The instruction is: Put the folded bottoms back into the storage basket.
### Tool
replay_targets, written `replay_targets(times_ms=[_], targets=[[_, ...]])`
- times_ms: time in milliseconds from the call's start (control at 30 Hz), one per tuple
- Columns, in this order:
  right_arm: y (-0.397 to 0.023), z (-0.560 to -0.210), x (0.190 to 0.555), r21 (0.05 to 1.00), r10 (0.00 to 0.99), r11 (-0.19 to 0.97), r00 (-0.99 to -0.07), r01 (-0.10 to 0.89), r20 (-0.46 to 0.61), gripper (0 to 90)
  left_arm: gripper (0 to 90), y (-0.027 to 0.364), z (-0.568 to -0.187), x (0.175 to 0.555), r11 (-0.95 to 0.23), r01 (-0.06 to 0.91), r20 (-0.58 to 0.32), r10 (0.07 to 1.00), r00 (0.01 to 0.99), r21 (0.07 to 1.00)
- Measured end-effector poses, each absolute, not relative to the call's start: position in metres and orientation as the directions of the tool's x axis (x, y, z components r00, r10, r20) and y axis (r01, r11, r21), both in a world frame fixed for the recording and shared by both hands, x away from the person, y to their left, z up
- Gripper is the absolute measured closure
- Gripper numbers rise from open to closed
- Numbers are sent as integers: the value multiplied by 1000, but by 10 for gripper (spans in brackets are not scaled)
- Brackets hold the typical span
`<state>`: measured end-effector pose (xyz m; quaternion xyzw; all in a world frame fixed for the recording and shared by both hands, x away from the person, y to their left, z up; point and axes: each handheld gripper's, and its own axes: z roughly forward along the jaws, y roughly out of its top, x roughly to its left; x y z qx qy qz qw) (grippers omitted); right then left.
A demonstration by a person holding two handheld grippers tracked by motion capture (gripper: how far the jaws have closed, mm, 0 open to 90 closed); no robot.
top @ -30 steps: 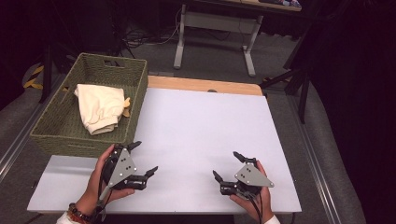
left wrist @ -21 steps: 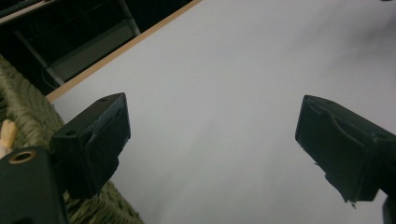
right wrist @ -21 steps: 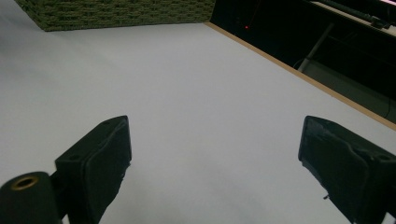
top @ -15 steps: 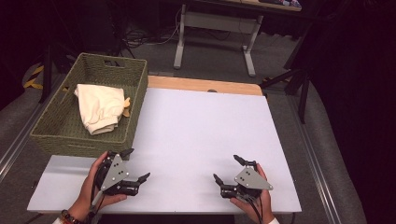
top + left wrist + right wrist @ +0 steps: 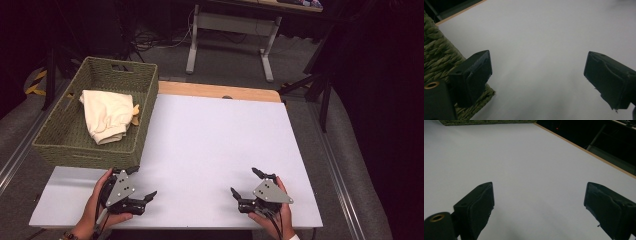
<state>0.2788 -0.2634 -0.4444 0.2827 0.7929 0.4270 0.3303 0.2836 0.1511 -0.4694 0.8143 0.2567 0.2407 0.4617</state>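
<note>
A green woven basket [image 5: 65, 142] stands at the table's left side with a cream cloth [image 5: 106, 116] folded inside it. My left gripper [image 5: 141, 182] rests on the white table [image 5: 215, 135] near the front edge, just below the basket's near corner, jaws wide open and empty. In the left gripper view the basket's weave [image 5: 439, 60] shows beside the left jaw. My right gripper [image 5: 245, 182] lies at the front right, open and empty, held by a hand. Bare white table lies between its jaws in the right gripper view.
The table's wooden far edge [image 5: 215, 91] runs behind the white top. A desk frame with metal legs [image 5: 192, 45] stands on the floor beyond. The basket's edge [image 5: 486, 122] shows at the top of the right gripper view.
My left gripper has pulled back toward the front edge of the table and settled lower, away from the basket's side. The right gripper has barely moved.
</note>
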Motion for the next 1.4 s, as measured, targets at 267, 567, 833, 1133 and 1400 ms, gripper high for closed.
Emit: replay_targets(times_ms=[267,567,833,1133,1400], targets=[[-263,-442,277,866,728,475,-622,155,-288,96,78,153,-467,283,-427,191,150,646,748,884],[-259,-442,276,862,720,485,-627,146,-298,97,77,153,-465,282,-421,182,149,641,753,889],[-257,-443,278,860,723,486,-623,153,-298,97,78,154,-463,282,-413,178,148,644,751,893],[-258,-446,278,850,723,499,-621,167,-303,97,78,149,-464,283,-423,176,151,634,759,889],[-260,-444,276,855,729,492,-613,162,-304,97,78,149,-463,283,-422,175,151,633,759,889]])
